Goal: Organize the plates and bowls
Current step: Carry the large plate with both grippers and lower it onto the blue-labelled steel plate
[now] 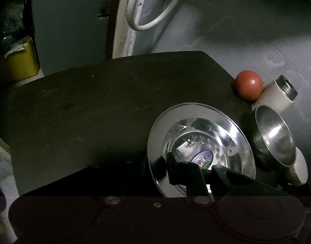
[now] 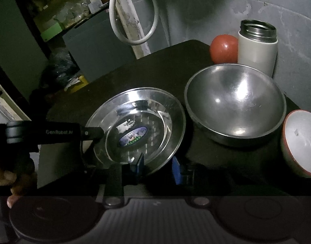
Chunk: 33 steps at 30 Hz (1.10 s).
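Observation:
A shiny steel plate (image 1: 200, 142) (image 2: 135, 122) with a sticker in its middle sits at the near part of the dark table (image 1: 94, 111). My left gripper (image 1: 194, 163) (image 2: 92, 139) is shut on the plate's rim; in the right wrist view it comes in from the left. My right gripper (image 2: 158, 164) is open, its blue pads (image 2: 139, 162) standing either side of the plate's near rim. To the right stand a large steel bowl (image 2: 234, 103) (image 1: 273, 136) and a white ceramic bowl with a red outside (image 2: 301, 144) (image 1: 300, 166).
A red tomato (image 2: 223, 48) (image 1: 249, 85) and an open white flask (image 2: 257, 48) (image 1: 277, 93) stand at the table's far right corner against the grey wall. A white cable loop (image 2: 133, 30) hangs behind. A hand (image 2: 13, 183) shows at lower left.

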Motion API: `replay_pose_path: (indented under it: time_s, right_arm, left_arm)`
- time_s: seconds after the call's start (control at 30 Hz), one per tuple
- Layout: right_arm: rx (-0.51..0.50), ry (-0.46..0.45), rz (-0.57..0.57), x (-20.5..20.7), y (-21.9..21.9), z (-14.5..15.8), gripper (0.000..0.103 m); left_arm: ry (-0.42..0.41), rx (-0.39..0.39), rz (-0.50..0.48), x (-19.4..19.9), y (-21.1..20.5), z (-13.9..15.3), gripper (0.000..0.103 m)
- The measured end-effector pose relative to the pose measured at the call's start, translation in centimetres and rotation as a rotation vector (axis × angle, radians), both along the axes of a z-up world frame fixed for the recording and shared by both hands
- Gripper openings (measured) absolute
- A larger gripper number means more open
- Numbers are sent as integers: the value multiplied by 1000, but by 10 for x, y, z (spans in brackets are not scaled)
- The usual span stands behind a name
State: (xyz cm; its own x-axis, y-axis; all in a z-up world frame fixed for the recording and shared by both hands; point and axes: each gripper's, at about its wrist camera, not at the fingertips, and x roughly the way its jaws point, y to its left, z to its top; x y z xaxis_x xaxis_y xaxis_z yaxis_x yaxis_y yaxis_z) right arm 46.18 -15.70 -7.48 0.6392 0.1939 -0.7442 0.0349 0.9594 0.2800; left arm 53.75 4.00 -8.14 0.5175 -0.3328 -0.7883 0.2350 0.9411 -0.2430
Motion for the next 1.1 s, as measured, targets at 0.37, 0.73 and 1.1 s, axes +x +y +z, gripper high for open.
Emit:
replay_pose_path:
  time_s: [0.37, 0.73, 1.1]
  right_arm:
    - [13, -40, 64, -27, -1, 8, 34]
    - [3, -89, 146, -56, -1, 26, 34]
    - [6, -123, 258, -100, -7, 44, 34]
  left_arm:
    - [-25, 7, 33, -45, 13, 13, 21]
    - [-69, -6, 81, -94, 20, 30, 21]
    - [-94, -14, 138, -160, 27, 52, 22]
